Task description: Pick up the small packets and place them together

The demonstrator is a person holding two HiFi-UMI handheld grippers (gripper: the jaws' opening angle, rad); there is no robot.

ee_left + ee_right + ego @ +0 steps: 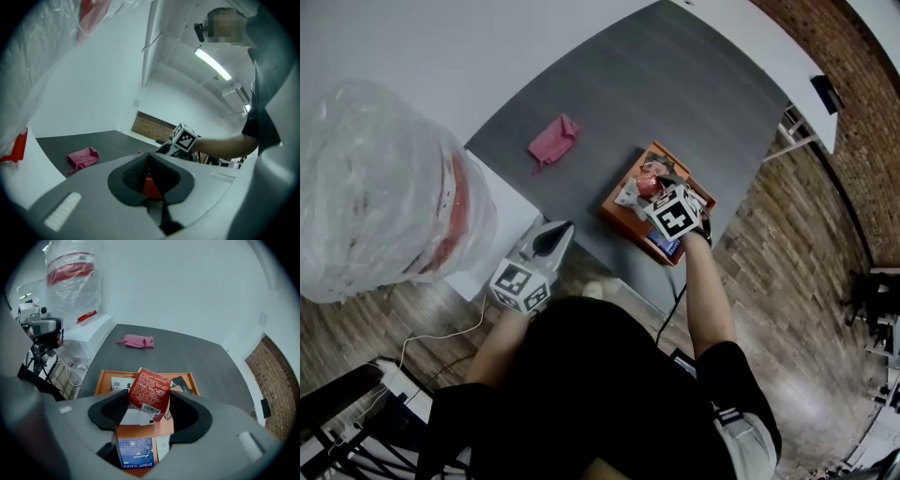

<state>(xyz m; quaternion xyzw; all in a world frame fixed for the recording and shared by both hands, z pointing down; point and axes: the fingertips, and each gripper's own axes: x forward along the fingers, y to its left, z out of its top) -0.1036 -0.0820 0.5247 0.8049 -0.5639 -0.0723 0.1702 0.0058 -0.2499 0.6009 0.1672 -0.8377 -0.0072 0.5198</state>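
Observation:
An orange tray (620, 214) (105, 380) near the front edge of the dark grey table (675, 103) holds several small packets. My right gripper (654, 186) (150, 401) hovers over it, shut on a red packet (149, 391) that stands tilted between the two pads. Under the jaws lie a white packet (136, 418) and a blue coffee packet (136, 452) (664, 246). My left gripper (555, 236) (149, 176) is at the table's near left corner, shut and empty, pointing toward the tray.
A pink cloth (553, 141) (136, 341) (83, 158) lies on the table beyond the tray. A large clear plastic bag (375, 187) sits on a white counter (502, 234) at the left. A camera on a tripod (40, 324) stands on the wood floor.

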